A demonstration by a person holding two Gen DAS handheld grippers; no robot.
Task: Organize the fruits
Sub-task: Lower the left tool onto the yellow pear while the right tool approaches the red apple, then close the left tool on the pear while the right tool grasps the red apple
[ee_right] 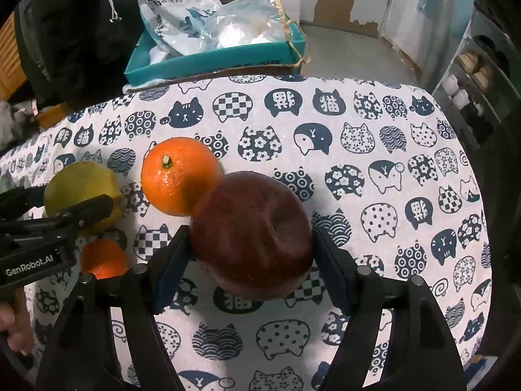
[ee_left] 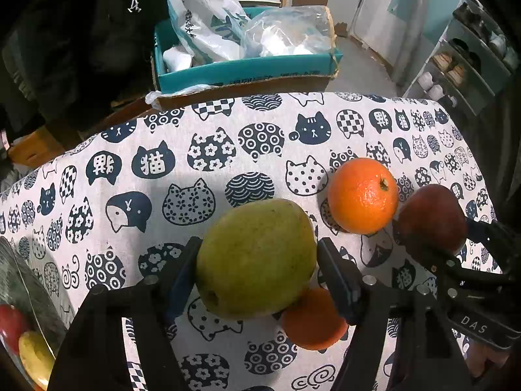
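A green-yellow mango [ee_left: 257, 260] sits between the pads of my left gripper [ee_left: 259, 247], which touch it on both sides. It also shows at the left of the right wrist view, mango [ee_right: 78, 185] inside the left gripper [ee_right: 65, 202]. My right gripper [ee_right: 251, 236] is shut on a dark red apple [ee_right: 250, 231], seen from the left wrist view as apple [ee_left: 429, 215]. One orange [ee_left: 363, 195] with a stem lies on the cat-print cloth between the two fruits, touching the apple. A second orange [ee_left: 312, 321] lies partly hidden under the mango.
A glass bowl [ee_left: 22, 280] at the lower left holds a red and a yellow fruit. Beyond the table's far edge stands a teal box [ee_left: 247, 71] with plastic bags. A shelf unit [ee_left: 462, 65] is at the far right. A hand [ee_right: 9, 322] holds the left gripper.
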